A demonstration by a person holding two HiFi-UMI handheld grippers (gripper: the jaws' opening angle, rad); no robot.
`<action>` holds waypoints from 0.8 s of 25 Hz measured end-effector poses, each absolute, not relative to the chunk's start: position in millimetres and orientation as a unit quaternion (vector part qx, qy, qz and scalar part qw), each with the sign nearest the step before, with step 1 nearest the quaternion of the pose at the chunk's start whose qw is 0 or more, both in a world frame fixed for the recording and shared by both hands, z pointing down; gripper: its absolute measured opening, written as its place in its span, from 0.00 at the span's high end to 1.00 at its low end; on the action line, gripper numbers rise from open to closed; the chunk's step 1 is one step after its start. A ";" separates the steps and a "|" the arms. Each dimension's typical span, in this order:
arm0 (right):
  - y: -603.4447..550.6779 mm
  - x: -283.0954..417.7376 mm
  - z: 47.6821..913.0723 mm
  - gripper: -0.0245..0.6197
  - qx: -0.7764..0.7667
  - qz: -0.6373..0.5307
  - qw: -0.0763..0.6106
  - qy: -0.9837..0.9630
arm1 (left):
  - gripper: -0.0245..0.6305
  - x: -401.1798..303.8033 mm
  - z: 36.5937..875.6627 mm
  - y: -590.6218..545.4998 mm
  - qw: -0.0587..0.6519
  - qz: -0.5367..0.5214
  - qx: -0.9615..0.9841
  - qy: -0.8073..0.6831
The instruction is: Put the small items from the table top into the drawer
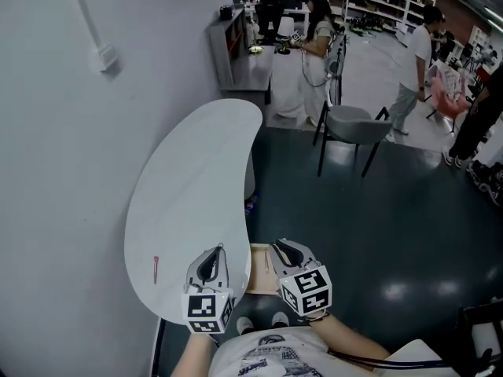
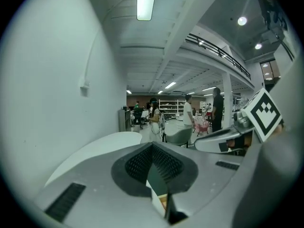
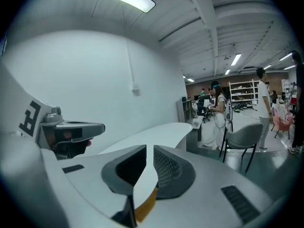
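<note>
Left gripper (image 1: pixel 219 248) has its two dark ribbed pads pressed together tip to tip, as its own view (image 2: pixel 152 145) shows, and it holds nothing. Beside it, the right gripper (image 1: pixel 276 247) stands with its jaws only a narrow slit apart (image 3: pixel 148 147), and nothing sits in the slit; through it show a strip of white top and a bit of orange-brown wood. In the head view both grippers sit low in the picture, side by side and apart from each other, each carrying its cube of black-and-white square markers. Both point away from the person toward the white kidney-shaped counter (image 1: pixel 196 171), which runs along a plain white wall (image 1: pixel 55 179). One small thing shows on the counter: a thin pink stick-like item (image 1: pixel 156 269), lying near the near-left edge, to the left of the left gripper and apart from it. Between the two grippers, under the counter's near end, the open wooden-lined drawer (image 1: pixel 259 283) shows its pale brown floor; a thin dark sliver (image 1: pixel 266 264) lies in it, too small to identify. Neither gripper touches the counter or the drawer, as far as the views show. Past the far end of the counter stands a grey chair with black legs (image 1: pixel 355 124) on a dark glossy floor (image 1: pixel 377 226), and people stand further back among shelves.
</note>
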State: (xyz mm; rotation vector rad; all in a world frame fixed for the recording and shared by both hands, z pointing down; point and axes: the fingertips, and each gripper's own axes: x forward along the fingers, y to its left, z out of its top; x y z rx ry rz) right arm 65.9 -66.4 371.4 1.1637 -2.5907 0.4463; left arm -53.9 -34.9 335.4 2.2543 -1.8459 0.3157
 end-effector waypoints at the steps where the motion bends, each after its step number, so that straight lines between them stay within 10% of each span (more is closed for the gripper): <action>1: -65.0 65.0 364.1 0.87 0.401 0.147 0.129 -0.895 | 0.93 -54.9 330.2 -35.2 0.102 0.103 0.766 -0.627; 20: -55.6 40.2 327.8 0.87 0.401 0.122 0.103 -0.902 | 0.93 -70.0 308.4 -30.5 0.080 0.088 0.776 -0.619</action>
